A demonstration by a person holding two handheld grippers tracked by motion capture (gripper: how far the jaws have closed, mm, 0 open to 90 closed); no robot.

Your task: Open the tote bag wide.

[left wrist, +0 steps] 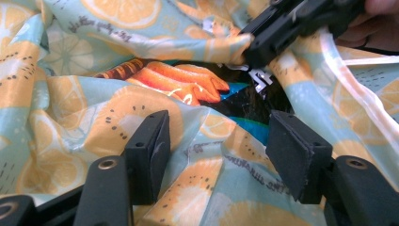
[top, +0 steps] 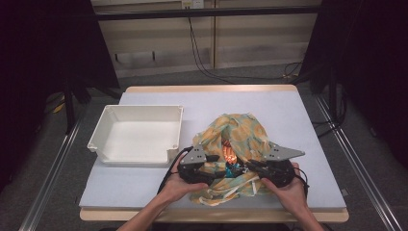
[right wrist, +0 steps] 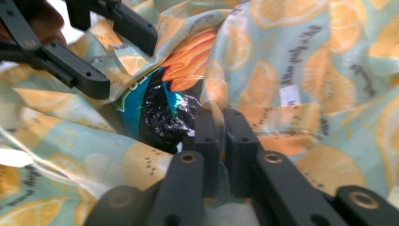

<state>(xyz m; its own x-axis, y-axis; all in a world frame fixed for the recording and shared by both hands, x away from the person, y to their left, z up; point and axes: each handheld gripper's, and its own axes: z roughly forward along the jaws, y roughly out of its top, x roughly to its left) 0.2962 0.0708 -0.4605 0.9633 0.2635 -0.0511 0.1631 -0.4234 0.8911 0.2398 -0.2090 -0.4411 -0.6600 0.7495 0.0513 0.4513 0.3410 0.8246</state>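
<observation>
A cloth bag [top: 243,127] printed with orange slices lies crumpled at the table's near middle. Its mouth gapes, and inside shows a snack packet [top: 229,157] in orange, teal and black. My right gripper [right wrist: 221,120] is shut on the bag's fabric at the rim of the opening; the left gripper view shows that gripper [left wrist: 256,44] pinching the rim. My left gripper [left wrist: 219,136] stands open, its jaws straddling a fold of the bag [left wrist: 70,94] just before the packet [left wrist: 188,82]. In the high view the left gripper [top: 217,169] and right gripper [top: 248,166] face each other across the opening.
An empty white tray [top: 166,156] sits left of the bag on the pale blue table top [top: 288,110]. White drawstrings [top: 226,192] trail from the bag toward the near table edge. Hands and forearms come in from the bottom.
</observation>
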